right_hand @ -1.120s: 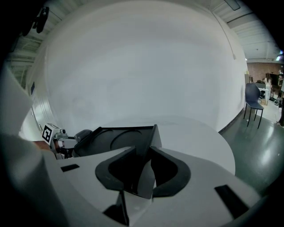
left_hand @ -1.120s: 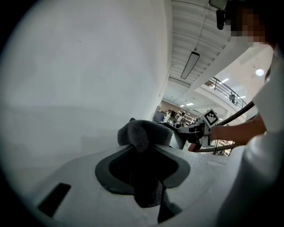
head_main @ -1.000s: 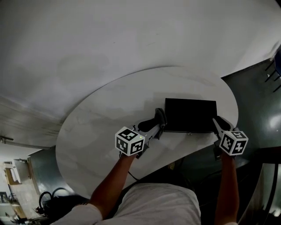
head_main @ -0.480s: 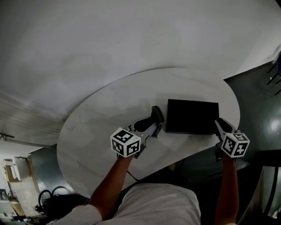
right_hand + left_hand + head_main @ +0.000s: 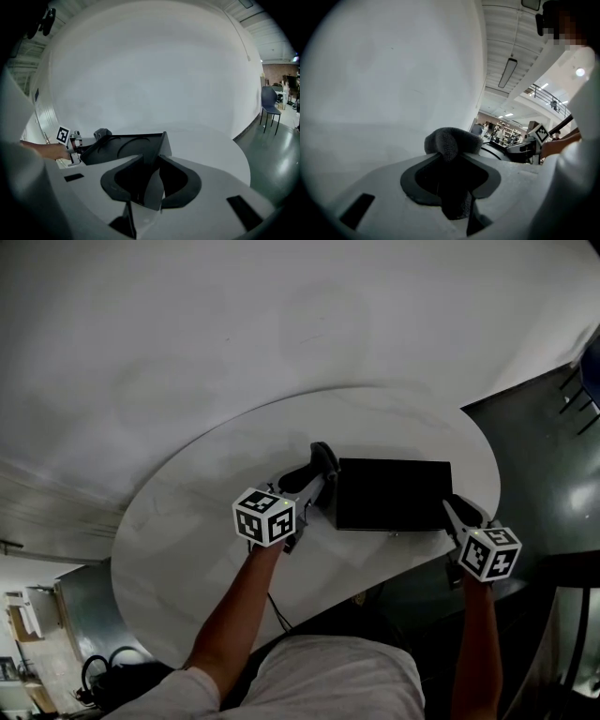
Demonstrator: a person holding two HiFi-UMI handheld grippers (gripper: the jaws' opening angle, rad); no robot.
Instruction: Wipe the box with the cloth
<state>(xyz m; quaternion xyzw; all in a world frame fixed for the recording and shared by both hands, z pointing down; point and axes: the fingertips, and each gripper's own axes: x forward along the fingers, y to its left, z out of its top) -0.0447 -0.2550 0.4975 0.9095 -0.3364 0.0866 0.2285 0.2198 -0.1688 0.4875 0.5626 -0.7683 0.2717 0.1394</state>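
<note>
No words, numbers or brand names reading anywhere, only black-and-white square marker patterns showing on the cube (image 5: 264,517) of the left tool (image 5: 322,472), and on the cube (image 5: 489,553) of the right tool (image 5: 451,509)

The box (image 5: 394,493) is black, the cloth (image 5: 450,142) dark grey, the table (image 5: 206,512) white, the marker cubes (image 5: 264,517) black-and-white.

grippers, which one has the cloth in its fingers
The left gripper: it pinches the dark grey cloth at the left end of the box. The right gripper clamps the box's edge instead.
</note>
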